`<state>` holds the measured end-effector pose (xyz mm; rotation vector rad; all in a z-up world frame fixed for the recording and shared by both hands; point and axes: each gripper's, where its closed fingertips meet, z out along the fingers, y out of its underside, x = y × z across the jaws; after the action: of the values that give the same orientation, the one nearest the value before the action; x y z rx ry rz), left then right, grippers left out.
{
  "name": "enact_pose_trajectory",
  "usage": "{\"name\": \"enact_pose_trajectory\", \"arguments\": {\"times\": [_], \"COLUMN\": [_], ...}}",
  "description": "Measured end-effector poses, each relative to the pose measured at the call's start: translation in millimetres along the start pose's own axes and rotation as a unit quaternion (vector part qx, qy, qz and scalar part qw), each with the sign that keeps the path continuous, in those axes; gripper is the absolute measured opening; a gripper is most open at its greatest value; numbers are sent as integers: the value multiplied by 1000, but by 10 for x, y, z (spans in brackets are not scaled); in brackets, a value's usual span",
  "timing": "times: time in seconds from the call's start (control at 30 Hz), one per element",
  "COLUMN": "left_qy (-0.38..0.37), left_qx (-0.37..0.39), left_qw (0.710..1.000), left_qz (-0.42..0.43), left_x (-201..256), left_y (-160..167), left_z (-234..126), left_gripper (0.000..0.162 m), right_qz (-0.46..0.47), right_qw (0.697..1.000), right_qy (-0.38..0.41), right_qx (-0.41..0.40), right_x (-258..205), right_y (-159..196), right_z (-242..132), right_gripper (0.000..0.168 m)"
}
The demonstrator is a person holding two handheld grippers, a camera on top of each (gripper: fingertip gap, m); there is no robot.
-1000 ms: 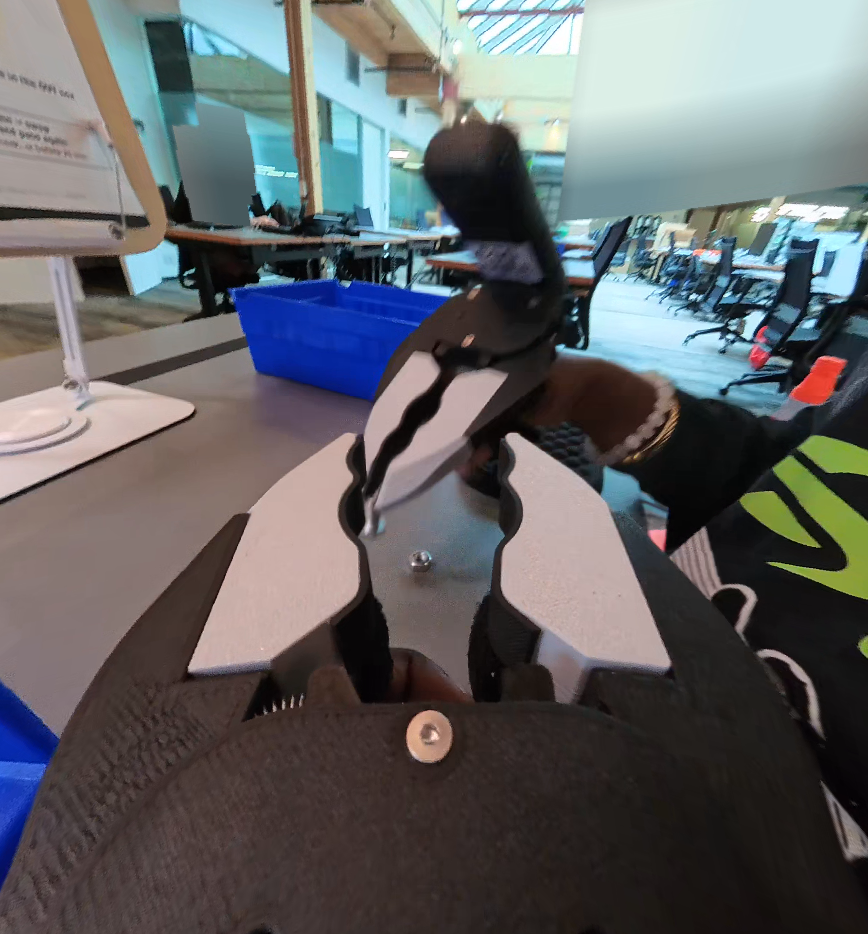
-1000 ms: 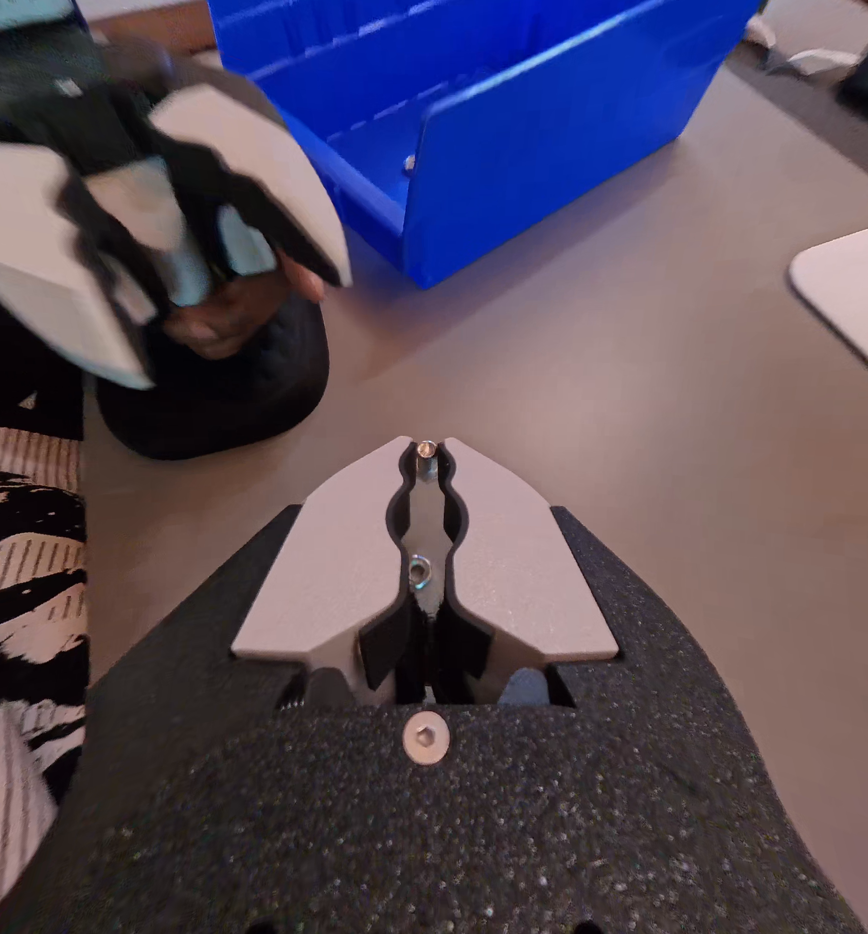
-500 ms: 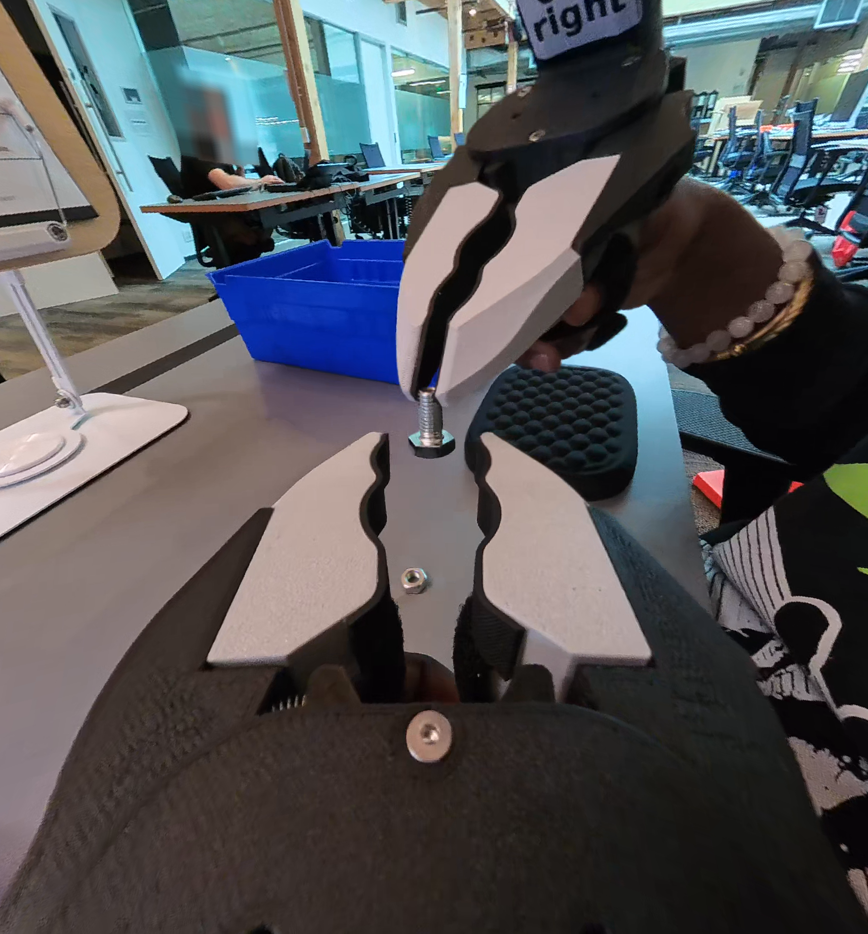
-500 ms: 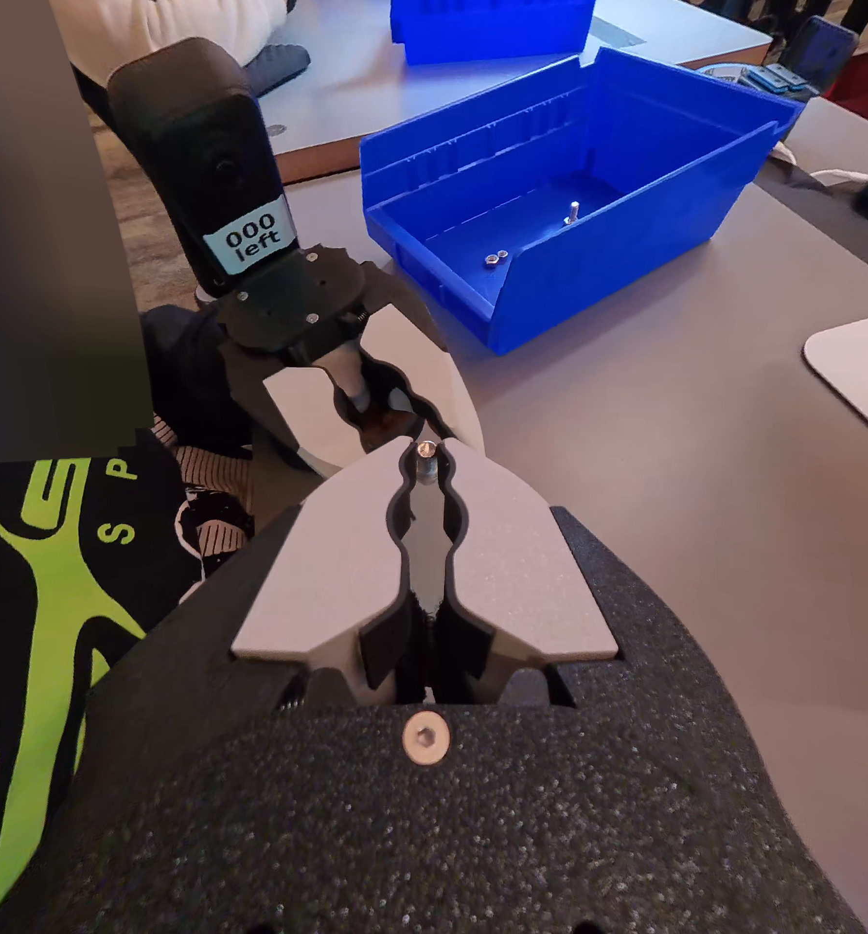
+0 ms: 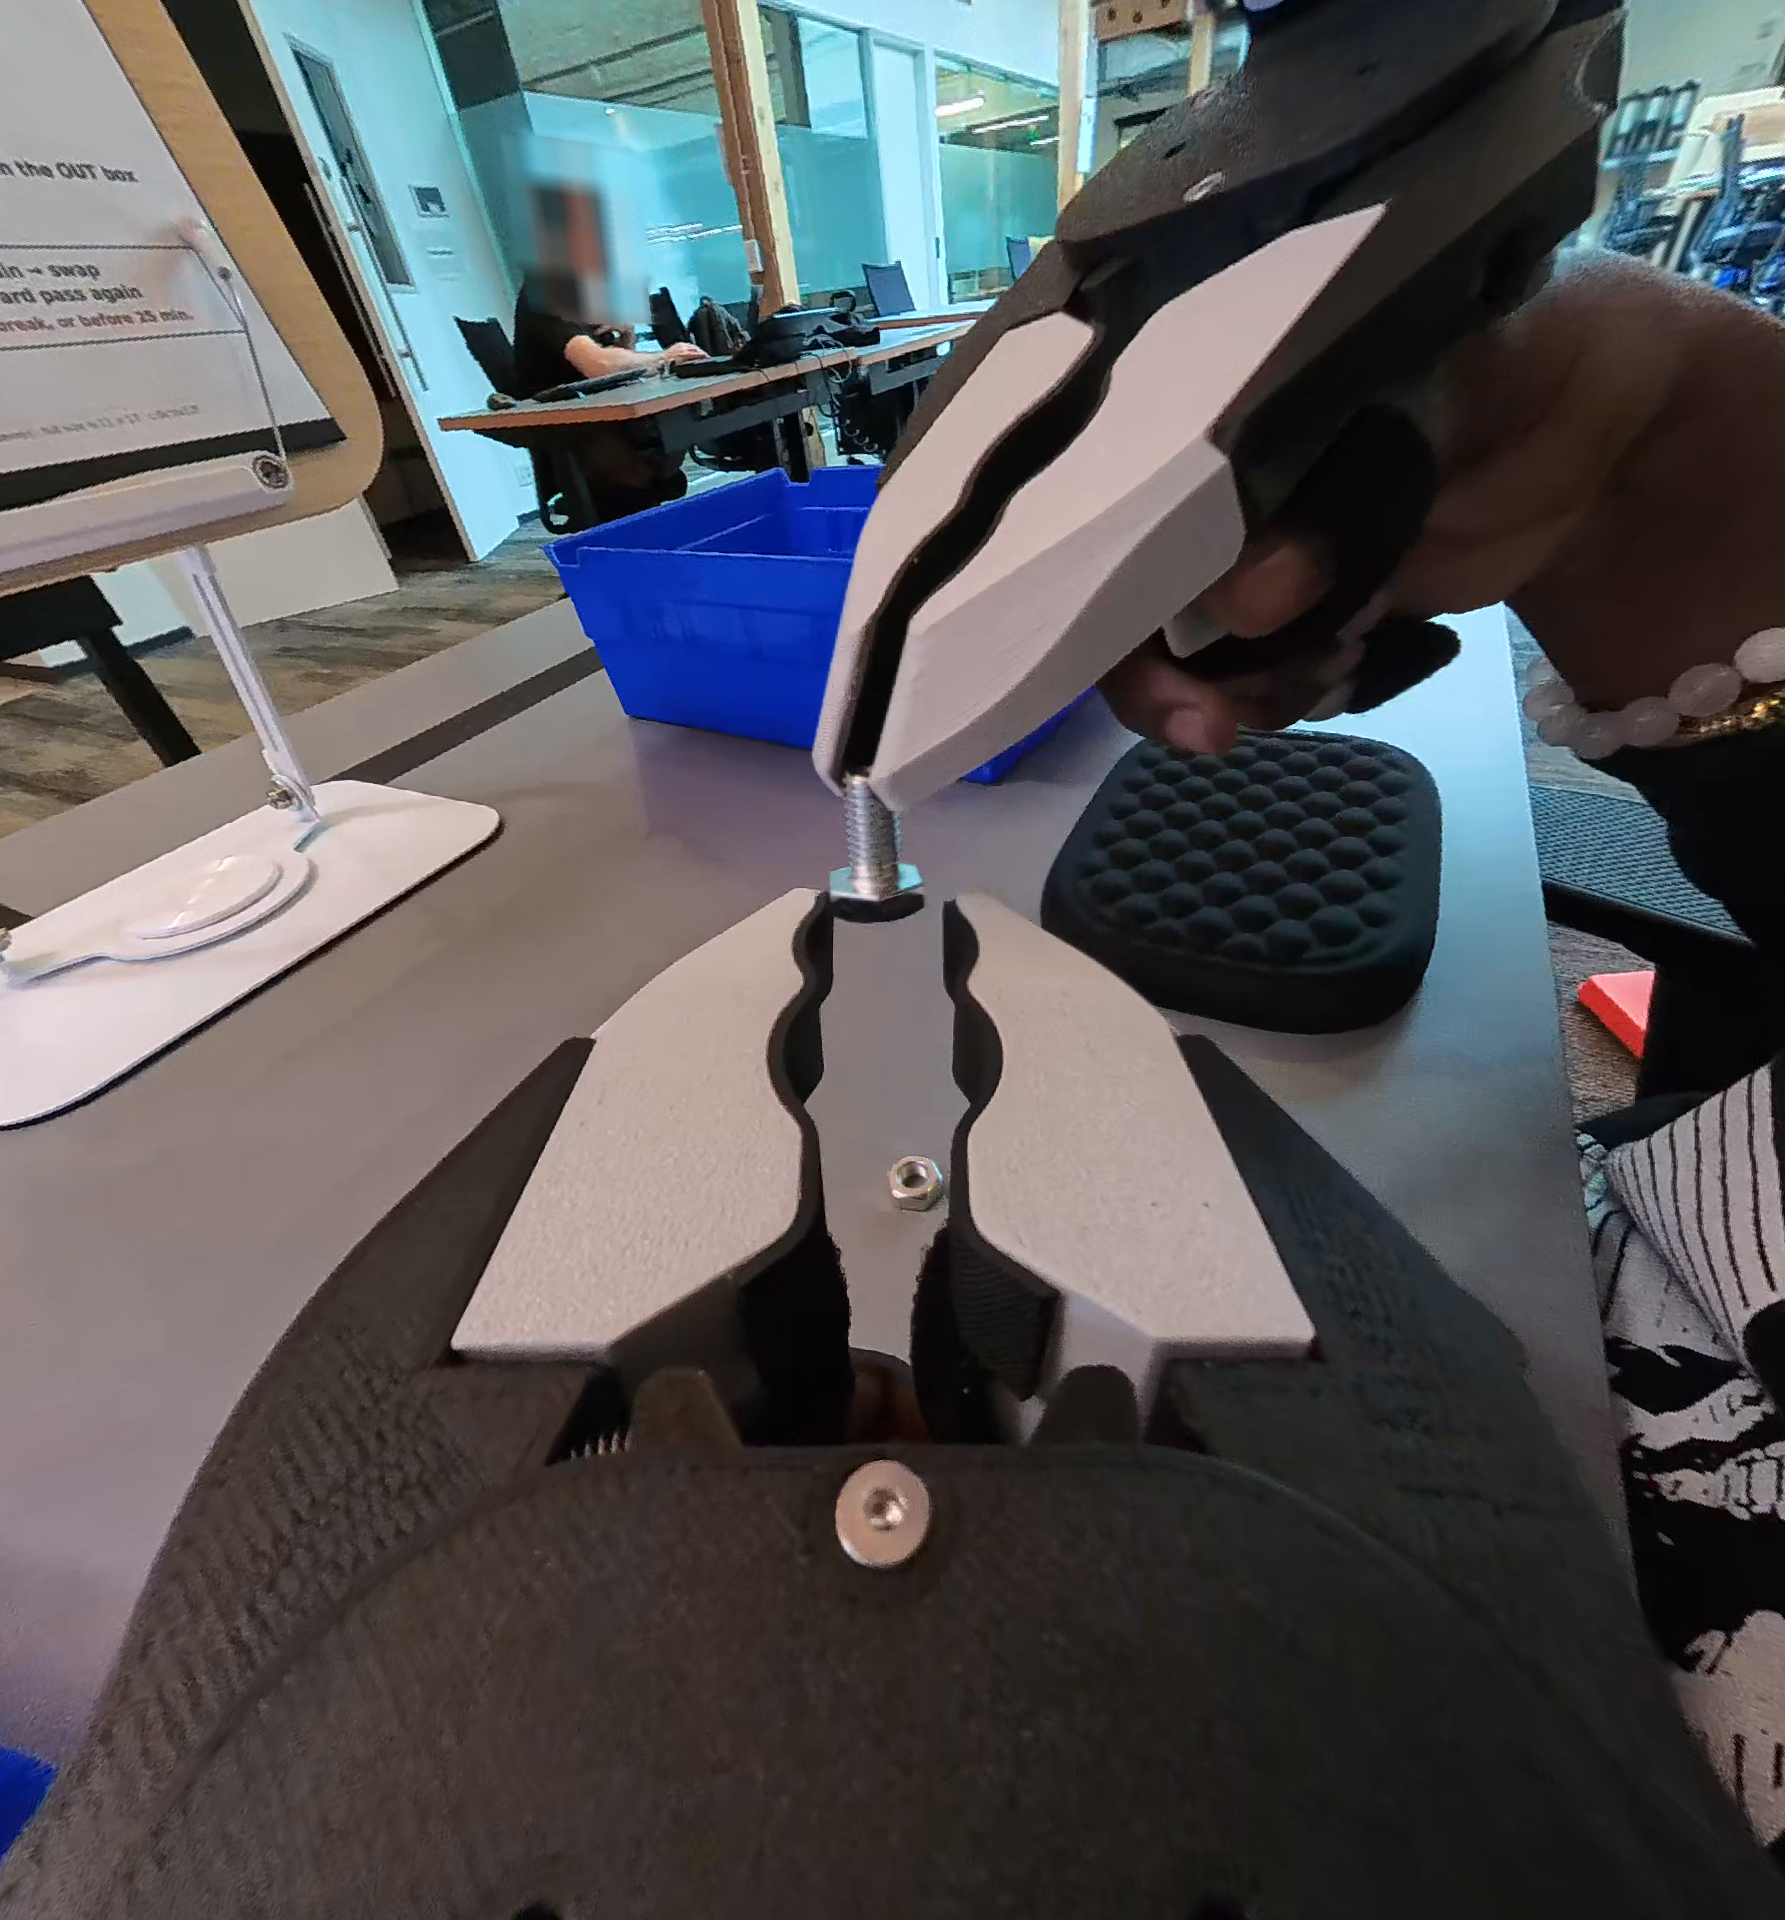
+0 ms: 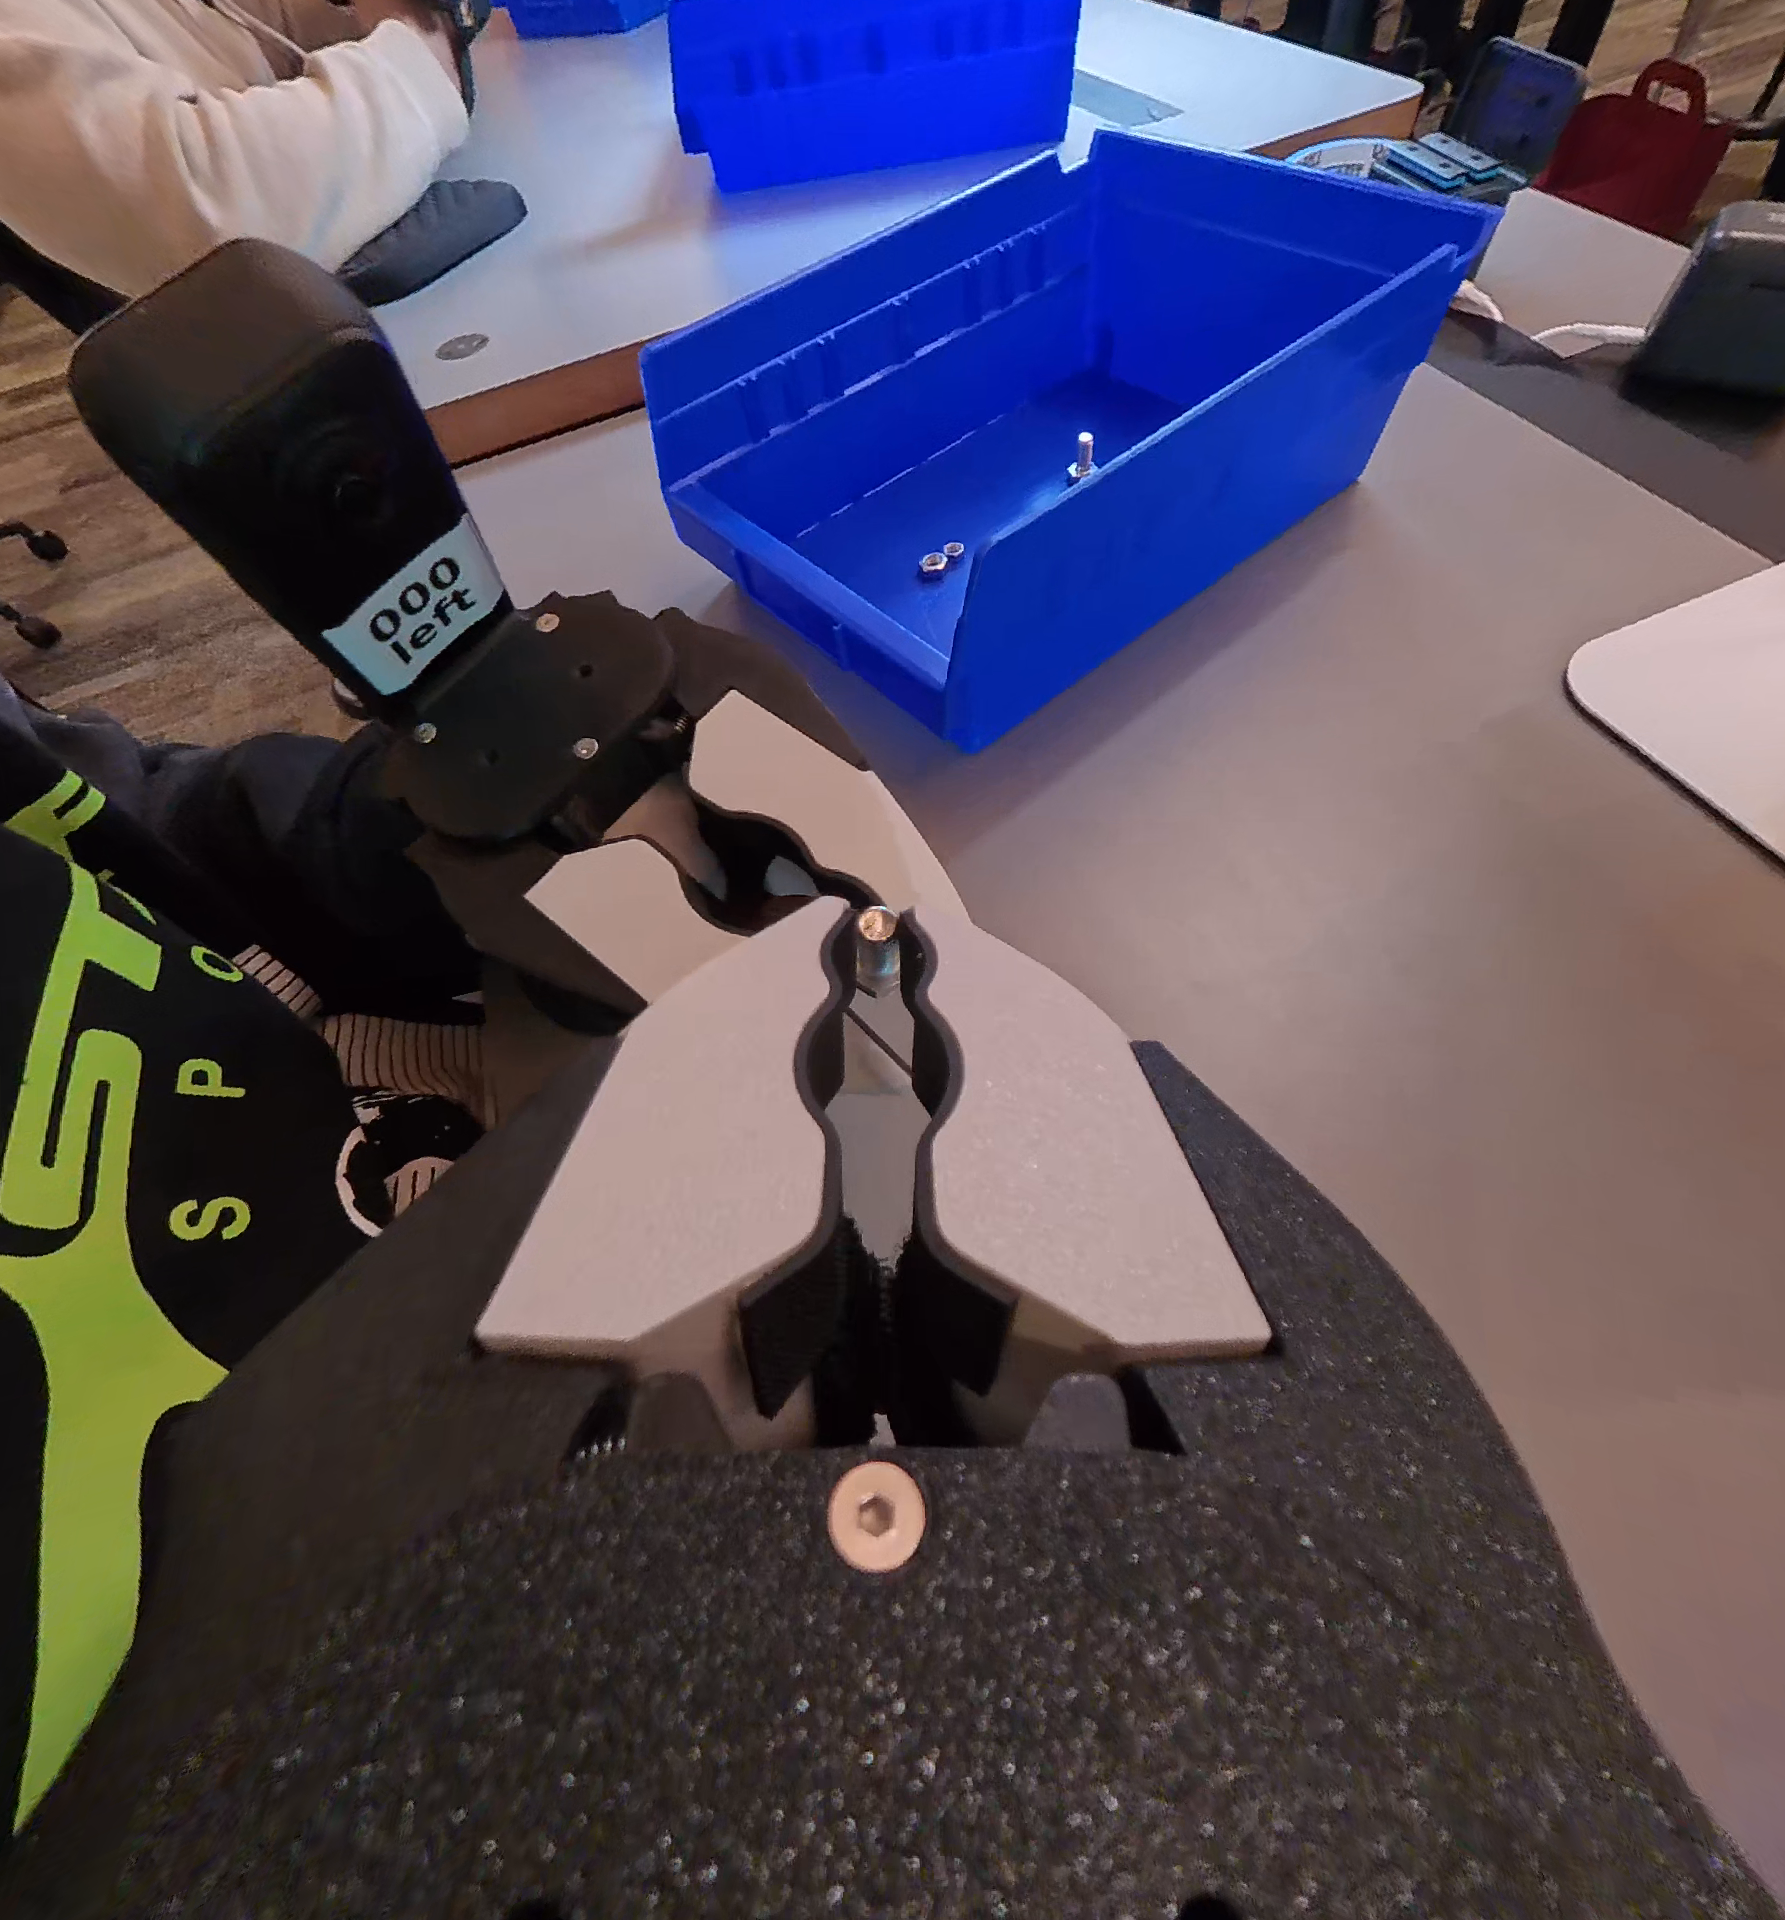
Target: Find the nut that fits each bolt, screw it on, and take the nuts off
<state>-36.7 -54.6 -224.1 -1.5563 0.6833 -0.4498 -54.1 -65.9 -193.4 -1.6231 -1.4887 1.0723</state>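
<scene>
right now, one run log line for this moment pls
right gripper: shut on bolt, head down | left gripper: open, empty | nut: loose on table between left fingers | stage: nut not yet picked

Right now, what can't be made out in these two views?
- Bolt thread tip: left wrist view, hidden inside the right gripper.
- Bolt head contact with the table: blocked by left gripper fingertips.
- Nuts in the blue bin: right wrist view, too small to size.
</scene>
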Motion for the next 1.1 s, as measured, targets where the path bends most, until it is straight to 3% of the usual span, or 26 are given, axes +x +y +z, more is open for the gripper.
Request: {"name": "enact_pose_trajectory", "arguments": {"times": [0.37, 0.5, 0.67, 0.77, 1.1], "left_qy": [-8, -6, 0, 9, 8], "left_qx": [1, 21, 37, 43, 33], "left_qw": [1000, 1000, 998, 997, 998], "left_qz": [5, -9, -52, -59, -52], "left_x": [-18, -80, -226, -224, -215], "left_y": [6, -55, -56, -58, -20], "left_z": [6, -71, -237, -262, -237], "left_gripper": [15, 15, 15, 15, 15], "right_qz": [10, -6, -49, -104, -79], "right_qw": [1000, 1000, 986, 971, 956], "right_qy": [0, -15, -40, -61, -16], "right_qx": [3, 5, -154, -208, -282], "right_x": [7, 48, 278, 323, 395], "right_y": [10, 9, 688, 993, 1173], "right_z": [12, -76, 44, 209, 406], "right_gripper": [8, 30, 36, 32, 25]}}
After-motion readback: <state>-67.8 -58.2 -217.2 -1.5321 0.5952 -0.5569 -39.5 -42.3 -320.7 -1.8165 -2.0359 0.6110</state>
